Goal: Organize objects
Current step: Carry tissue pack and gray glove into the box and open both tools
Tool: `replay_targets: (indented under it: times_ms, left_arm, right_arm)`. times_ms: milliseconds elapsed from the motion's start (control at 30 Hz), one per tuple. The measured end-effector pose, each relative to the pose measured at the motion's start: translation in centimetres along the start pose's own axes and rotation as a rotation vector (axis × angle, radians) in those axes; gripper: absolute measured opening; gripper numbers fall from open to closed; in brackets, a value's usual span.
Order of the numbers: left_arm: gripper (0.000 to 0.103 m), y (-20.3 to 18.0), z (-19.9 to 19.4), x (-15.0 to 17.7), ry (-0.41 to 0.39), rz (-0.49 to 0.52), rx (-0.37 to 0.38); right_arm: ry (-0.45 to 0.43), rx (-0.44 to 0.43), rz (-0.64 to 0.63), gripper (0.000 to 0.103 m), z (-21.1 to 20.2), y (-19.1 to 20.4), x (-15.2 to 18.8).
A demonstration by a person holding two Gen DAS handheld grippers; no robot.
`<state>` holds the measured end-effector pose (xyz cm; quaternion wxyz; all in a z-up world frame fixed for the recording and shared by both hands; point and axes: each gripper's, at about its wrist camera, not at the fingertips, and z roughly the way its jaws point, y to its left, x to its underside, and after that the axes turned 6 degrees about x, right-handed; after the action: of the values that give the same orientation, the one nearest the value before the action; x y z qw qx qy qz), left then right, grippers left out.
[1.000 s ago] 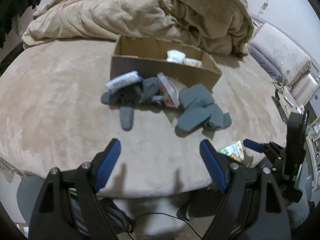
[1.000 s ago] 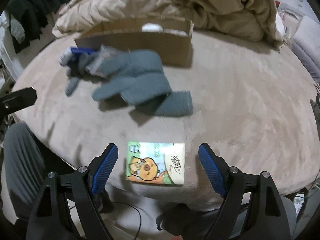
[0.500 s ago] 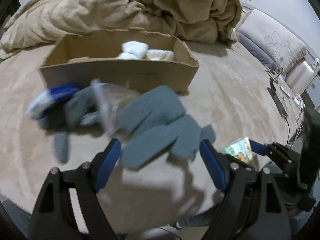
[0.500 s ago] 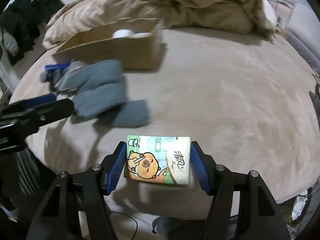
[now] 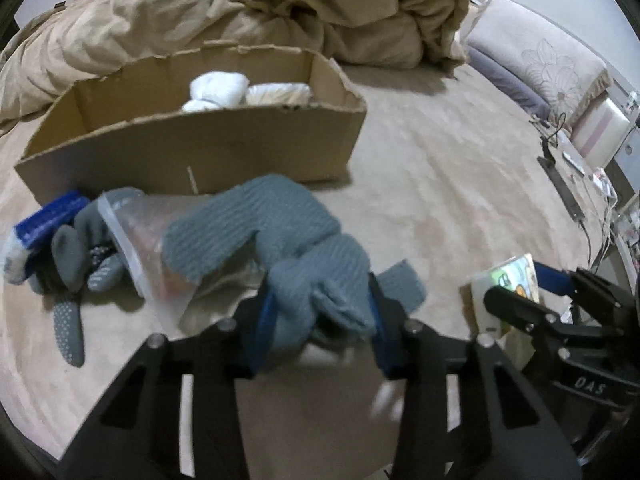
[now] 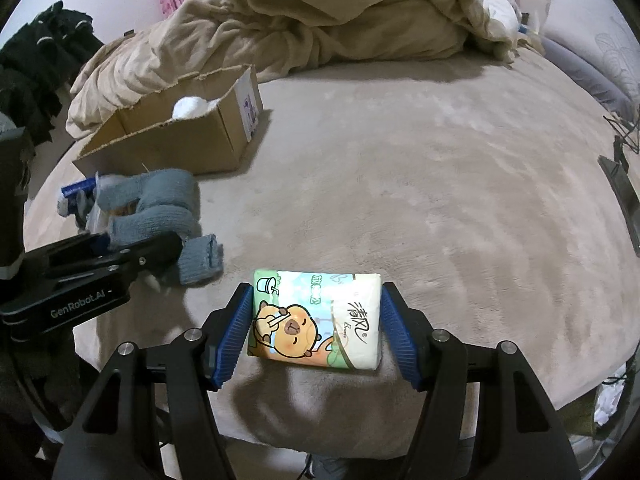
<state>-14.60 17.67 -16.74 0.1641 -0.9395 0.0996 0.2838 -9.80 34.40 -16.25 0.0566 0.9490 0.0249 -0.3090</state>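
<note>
**A:** Gloves first, left wrist view: the grey-blue knitted gloves (image 5: 280, 236) lie in a heap on the beige plush bedcover (image 5: 440, 184), and the left gripper (image 5: 320, 312) has its blue pads pressed into the heap's near end, pinching a fold. The open brown cardboard box (image 5: 224, 148) sits at twelve o'clock from those tongs, just behind the gloves, its long side running nine to three. A clear plastic zip bag (image 5: 136, 236), dark grey dotted socks (image 5: 80, 264) and a blue-and-white tube (image 5: 44, 220) lie around ten o'clock.

**B:** And the right wrist view?

**A:** The right gripper (image 6: 316, 328) is clamped on a soft rectangular tissue pack printed with a cartoon bear (image 6: 316, 320), long axis crosswise between the pads, low over the bedcover's near edge. The box (image 6: 180, 136) lies at eleven o'clock, well apart, with white bundles inside.

**B:** Which hand is closer to it?

**A:** The left, I judge; its load only needs lifting forward over the near wall. The pack must travel up and leftward, past the left gripper (image 6: 132, 256) at nine o'clock.
</note>
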Motion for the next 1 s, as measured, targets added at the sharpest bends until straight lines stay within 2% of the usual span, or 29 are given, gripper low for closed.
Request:
replay_targets:
  times_ms: [367,667,1000]
  left_arm:
    - [0.039,-0.2,-8.2,0.4,-0.107,0.026,0.035]
    - [0.039,2.7,-15.7,-0.1,-0.206,0.012,0.011]
    - [0.04,7.5,-18.7,-2.1,-0.251,-0.022,-0.001]
  right_arm:
    - [-0.077,-0.022,-0.019,0.066,-4.3,2.3,-1.3]
    - [-0.147,-0.069,-0.059,0.066,-7.9,5.7,-3.4]
    - [-0.215,-0.109,-0.094,0.066,-9.6,9.2,-6.8]
